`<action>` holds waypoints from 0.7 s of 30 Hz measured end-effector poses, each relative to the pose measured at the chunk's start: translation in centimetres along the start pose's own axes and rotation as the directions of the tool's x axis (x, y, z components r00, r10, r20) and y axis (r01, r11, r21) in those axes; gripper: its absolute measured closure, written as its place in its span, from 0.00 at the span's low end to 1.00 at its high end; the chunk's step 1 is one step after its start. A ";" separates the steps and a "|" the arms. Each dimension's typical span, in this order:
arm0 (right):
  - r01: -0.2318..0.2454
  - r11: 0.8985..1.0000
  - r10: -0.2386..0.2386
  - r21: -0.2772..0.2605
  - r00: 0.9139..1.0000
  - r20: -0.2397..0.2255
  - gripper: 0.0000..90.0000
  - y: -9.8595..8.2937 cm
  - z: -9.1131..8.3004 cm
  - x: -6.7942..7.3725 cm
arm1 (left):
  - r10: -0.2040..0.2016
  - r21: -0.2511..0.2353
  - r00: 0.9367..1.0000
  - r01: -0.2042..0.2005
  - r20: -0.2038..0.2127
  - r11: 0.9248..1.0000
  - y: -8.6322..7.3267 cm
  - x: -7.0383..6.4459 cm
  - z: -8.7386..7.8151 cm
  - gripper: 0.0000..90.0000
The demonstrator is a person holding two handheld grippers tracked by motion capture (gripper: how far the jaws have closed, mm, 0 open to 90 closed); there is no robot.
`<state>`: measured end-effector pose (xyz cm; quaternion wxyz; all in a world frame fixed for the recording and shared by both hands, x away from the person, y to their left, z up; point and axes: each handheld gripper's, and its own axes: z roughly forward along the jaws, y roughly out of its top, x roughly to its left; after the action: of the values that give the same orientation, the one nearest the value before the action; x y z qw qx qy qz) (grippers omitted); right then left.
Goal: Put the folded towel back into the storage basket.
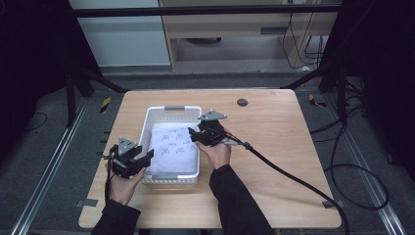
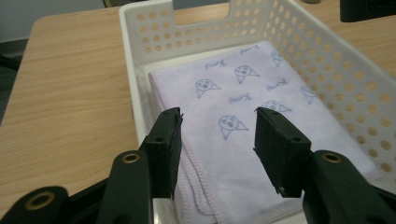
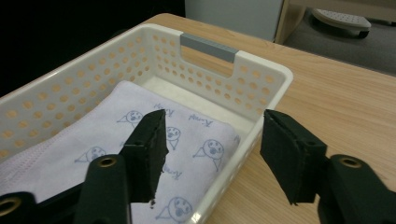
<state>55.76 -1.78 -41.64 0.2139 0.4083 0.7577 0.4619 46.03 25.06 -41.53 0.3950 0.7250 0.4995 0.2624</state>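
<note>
Both tongs, left and right, released; folded lilac printed cloth flat in white perforated basket.

The white basket is open on top, so a gripper can come straight down inside. Its tall walls with holes block the way in from the sides. A folded cloth covers most of the floor, leaving maybe a thin gap by the walls. The wooden table has lots of bare room to the right.

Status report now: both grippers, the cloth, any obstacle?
Left gripper, right gripper open, empty. Folded cloth flat inside white basket. Right gripper's jaws straddle basket rim.
</note>
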 end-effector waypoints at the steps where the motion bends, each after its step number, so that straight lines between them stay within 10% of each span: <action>1: 0.003 1.000 -0.003 0.001 1.000 -0.005 0.42 0.0 -0.3 -0.2 | 0.005 -0.005 1.000 -0.005 0.004 1.000 0.0 0.0 -0.1 0.55; 21: -0.002 0.999 -0.001 -0.052 0.999 -0.051 0.23 -1.9 -7.6 -4.7 | 0.067 -0.065 0.997 -0.064 0.041 0.996 -0.4 0.7 -2.1 0.42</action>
<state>52.30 -10.03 -39.93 0.2050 0.3908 0.7505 0.4918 44.47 26.45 -40.76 0.4197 0.7335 0.4583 0.2751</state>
